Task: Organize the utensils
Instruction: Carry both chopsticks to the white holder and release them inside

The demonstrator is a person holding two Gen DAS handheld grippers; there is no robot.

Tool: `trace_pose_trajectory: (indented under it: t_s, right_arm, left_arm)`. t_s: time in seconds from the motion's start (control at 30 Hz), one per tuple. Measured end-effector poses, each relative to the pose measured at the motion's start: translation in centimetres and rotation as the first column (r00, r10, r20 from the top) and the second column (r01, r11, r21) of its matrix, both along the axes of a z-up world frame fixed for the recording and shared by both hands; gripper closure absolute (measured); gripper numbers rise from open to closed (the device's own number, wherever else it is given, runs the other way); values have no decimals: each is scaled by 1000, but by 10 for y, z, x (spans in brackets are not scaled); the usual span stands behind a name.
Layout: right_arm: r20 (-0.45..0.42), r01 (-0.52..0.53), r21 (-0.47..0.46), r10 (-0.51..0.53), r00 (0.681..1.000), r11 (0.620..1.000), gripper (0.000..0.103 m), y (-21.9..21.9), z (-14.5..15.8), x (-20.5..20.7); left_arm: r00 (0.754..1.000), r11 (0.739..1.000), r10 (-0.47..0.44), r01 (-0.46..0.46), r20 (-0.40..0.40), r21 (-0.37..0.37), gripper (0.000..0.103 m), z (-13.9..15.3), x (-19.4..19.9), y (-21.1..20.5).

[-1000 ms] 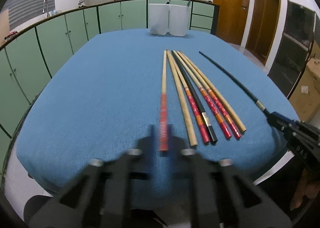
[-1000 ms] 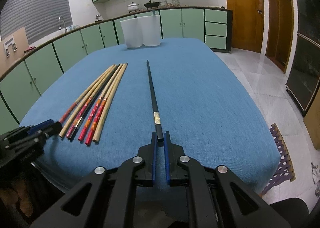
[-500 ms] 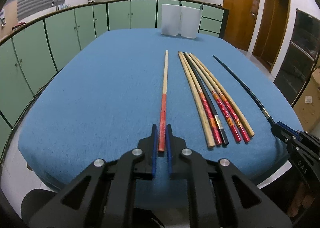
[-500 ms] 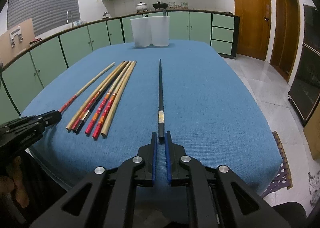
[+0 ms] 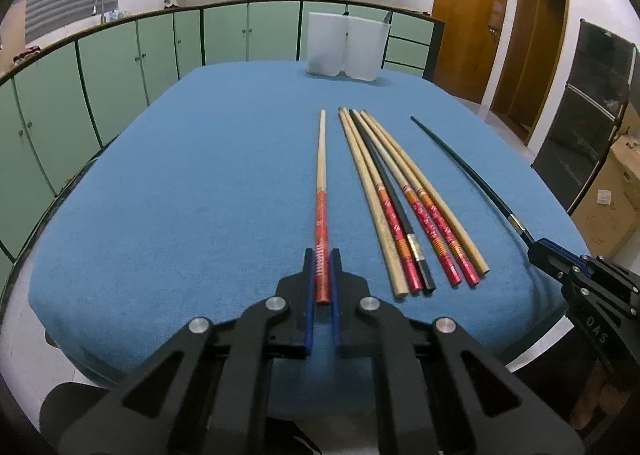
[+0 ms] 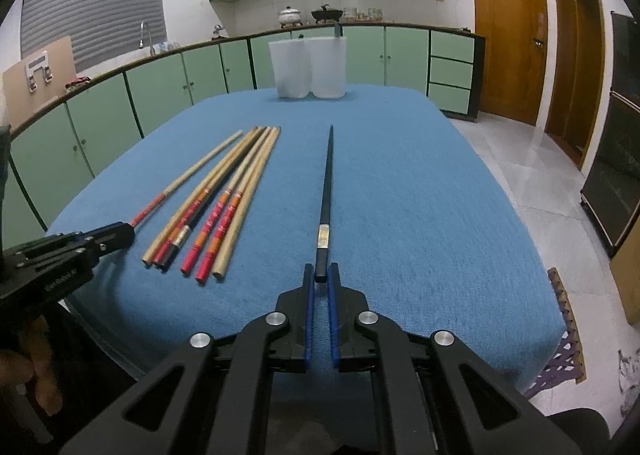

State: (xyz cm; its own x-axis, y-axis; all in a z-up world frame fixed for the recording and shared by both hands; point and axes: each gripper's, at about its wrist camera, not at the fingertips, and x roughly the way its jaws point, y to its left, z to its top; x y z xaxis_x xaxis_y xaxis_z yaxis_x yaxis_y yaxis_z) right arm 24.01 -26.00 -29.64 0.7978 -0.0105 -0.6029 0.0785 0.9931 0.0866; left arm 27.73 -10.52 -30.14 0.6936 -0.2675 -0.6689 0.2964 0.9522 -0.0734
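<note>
Left wrist view: the left gripper [image 5: 321, 287], whose jaws have just closed, pinches the red end of a red-handled chopstick [image 5: 321, 191] now pulled left of the chopstick bundle [image 5: 404, 199] on the blue bench [image 5: 180, 195]. Right of that bundle, the right gripper [image 6: 321, 287] fingers clamp a black chopstick [image 6: 326, 195], so both singles look ready for sorting.

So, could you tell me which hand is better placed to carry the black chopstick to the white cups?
The right gripper: it is shut on the black chopstick end, while the left gripper is shut on a red-handled chopstick.
</note>
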Motion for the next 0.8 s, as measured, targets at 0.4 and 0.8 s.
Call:
trace_pose_trajectory:
  t_s: [0.4,0.8]
  right_arm:
    - [77,12,18,-13,997,1000,97,-8,62,-5]
    - [92,-4,-38,8,996,999,97,-20,135,29]
  left_arm:
    - [997,999,25,-22,72,-35,97,62,-14,14]
    - [991,999,-4,9,130,-38,97,120,6,12]
